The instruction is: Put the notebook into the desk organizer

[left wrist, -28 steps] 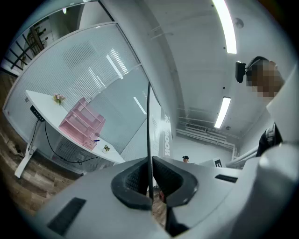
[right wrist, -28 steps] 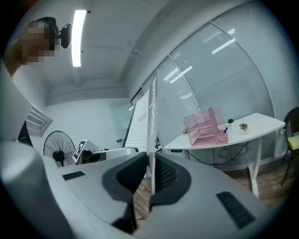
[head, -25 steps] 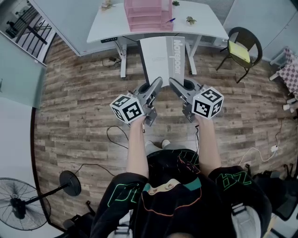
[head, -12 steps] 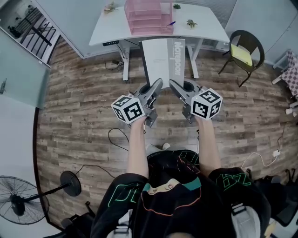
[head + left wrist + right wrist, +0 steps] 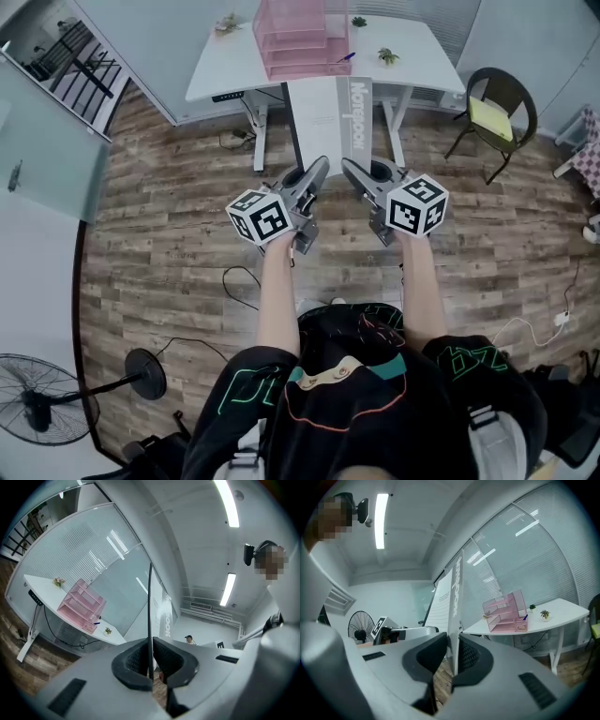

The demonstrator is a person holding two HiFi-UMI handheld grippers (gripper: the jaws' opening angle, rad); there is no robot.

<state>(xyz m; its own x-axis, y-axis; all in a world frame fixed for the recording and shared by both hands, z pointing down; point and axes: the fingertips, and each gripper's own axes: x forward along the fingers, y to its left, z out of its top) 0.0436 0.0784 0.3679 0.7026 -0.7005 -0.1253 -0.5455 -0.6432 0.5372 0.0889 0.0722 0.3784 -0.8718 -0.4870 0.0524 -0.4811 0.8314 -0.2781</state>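
Note:
A grey-white notebook point(image 5: 330, 120) is held flat in the air in front of me, its spine lettering on the right. My left gripper point(image 5: 322, 170) is shut on its near left corner, and its thin edge point(image 5: 150, 620) runs up between the pads. My right gripper point(image 5: 347, 169) is shut on the near right corner, where the notebook point(image 5: 452, 606) stands edge-on between the jaws. The pink mesh desk organizer point(image 5: 301, 37) stands on the white desk point(image 5: 220, 66) ahead, also seen as a pink organizer point(image 5: 79, 604) and organizer point(image 5: 505, 613) from the gripper views.
Small potted plants point(image 5: 385, 56) and a blue pen point(image 5: 345, 57) lie on the desk. A chair point(image 5: 497, 108) with a yellow cushion stands at the right. A floor fan point(image 5: 42, 412) and cables lie on the wooden floor at the left. A glass partition point(image 5: 52, 141) runs along the left.
The desk and organizer have slid slightly lower and closer in the head view as the person walks toward them. Both grippers keep their hold on the notebook.

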